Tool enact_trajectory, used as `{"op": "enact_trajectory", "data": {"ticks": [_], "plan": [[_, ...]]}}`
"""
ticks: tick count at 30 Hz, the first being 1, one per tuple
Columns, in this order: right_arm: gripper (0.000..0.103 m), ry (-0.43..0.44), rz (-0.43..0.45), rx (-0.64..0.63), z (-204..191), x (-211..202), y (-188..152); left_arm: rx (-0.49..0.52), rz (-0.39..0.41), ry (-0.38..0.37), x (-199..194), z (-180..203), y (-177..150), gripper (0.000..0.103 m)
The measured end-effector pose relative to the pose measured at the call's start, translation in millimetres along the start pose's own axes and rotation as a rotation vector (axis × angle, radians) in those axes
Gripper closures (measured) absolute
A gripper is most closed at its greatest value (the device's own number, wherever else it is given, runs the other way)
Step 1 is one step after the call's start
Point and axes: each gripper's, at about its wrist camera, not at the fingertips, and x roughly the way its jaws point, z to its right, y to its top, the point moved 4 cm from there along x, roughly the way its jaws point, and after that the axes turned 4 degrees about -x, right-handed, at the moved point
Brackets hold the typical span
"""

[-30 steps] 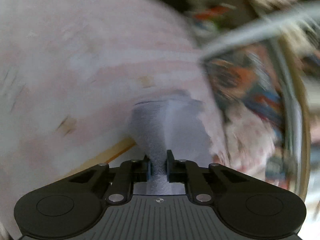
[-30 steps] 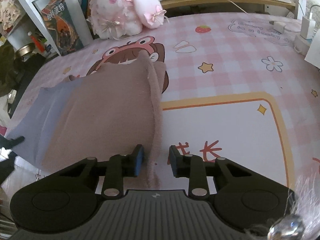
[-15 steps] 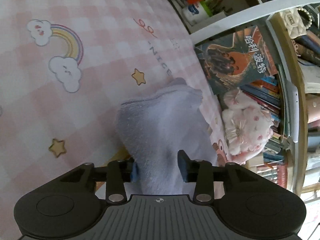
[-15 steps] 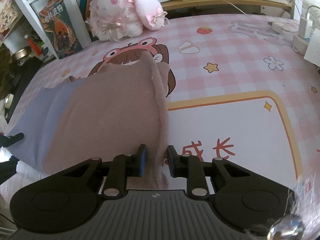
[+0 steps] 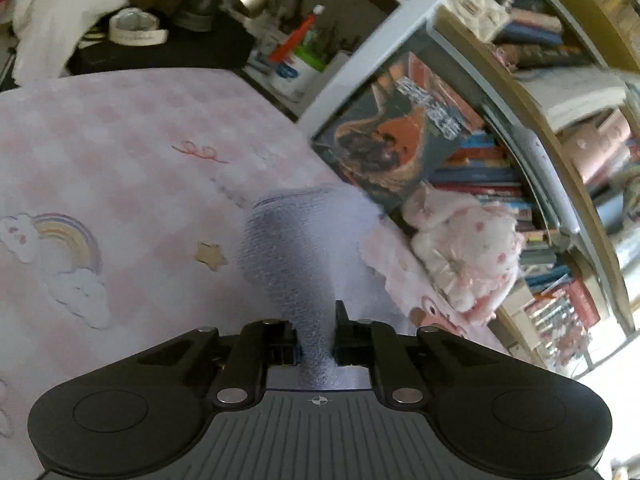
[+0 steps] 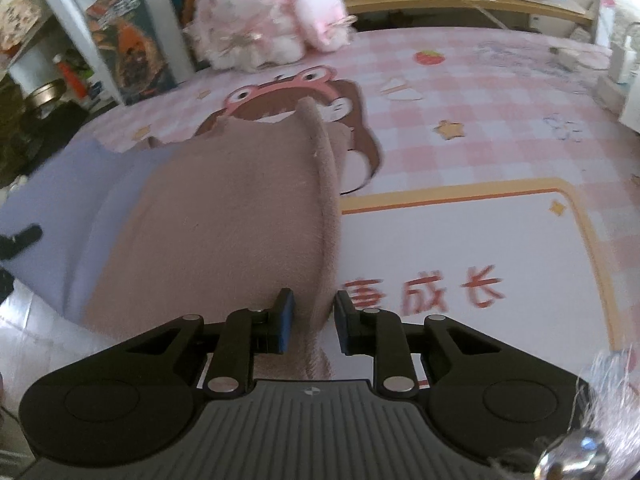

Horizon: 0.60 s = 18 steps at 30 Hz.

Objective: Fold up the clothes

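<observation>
A garment with a fuzzy pink-brown side (image 6: 224, 216) and a lavender side (image 6: 76, 200) is lifted above the pink checked table mat (image 6: 460, 152). My right gripper (image 6: 313, 320) is shut on its thick pink-brown edge. My left gripper (image 5: 316, 340) is shut on the lavender cloth (image 5: 292, 248), which hangs forward from the jaws over the mat (image 5: 120, 168). The left gripper's finger (image 6: 20, 238) shows at the right wrist view's left edge.
A pink plush toy (image 6: 264, 20) sits at the mat's far edge, also in the left wrist view (image 5: 468, 248). Bookshelves (image 5: 500, 152) and a big book (image 6: 132, 52) stand behind. A cluttered dark surface with tape and bottles (image 5: 160, 36) lies beyond the mat. Chargers (image 6: 624, 64) are far right.
My left gripper closed again on the lavender cloth and swung up, so shelves now fill its view. My right gripper kept its hold and moved slightly forward.
</observation>
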Motion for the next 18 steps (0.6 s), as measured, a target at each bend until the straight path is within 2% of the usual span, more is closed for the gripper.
{"op": "enact_trajectory", "data": {"ticks": [4,8,12,15,16,18], "plan": [[0.081,-0.002,0.000,-0.027,-10,1,-1,-0.139,-0.057,0.044,10,-46,4,0.090],[0.081,-0.004,0.000,-0.055,-21,2,-2,-0.186,-0.082,0.024,14,-60,3,0.085],[0.081,-0.007,0.000,-0.081,-30,3,-3,-0.230,-0.089,0.021,21,-68,1,0.074],[0.081,-0.010,-0.001,-0.094,-31,3,-3,-0.283,-0.085,0.009,24,-73,1,0.075],[0.081,-0.009,-0.002,-0.097,-31,3,-3,-0.296,-0.082,0.006,24,-74,1,0.080],[0.081,-0.004,-0.002,-0.100,-29,2,-3,-0.308,-0.076,0.008,24,-76,0,0.082]]}}
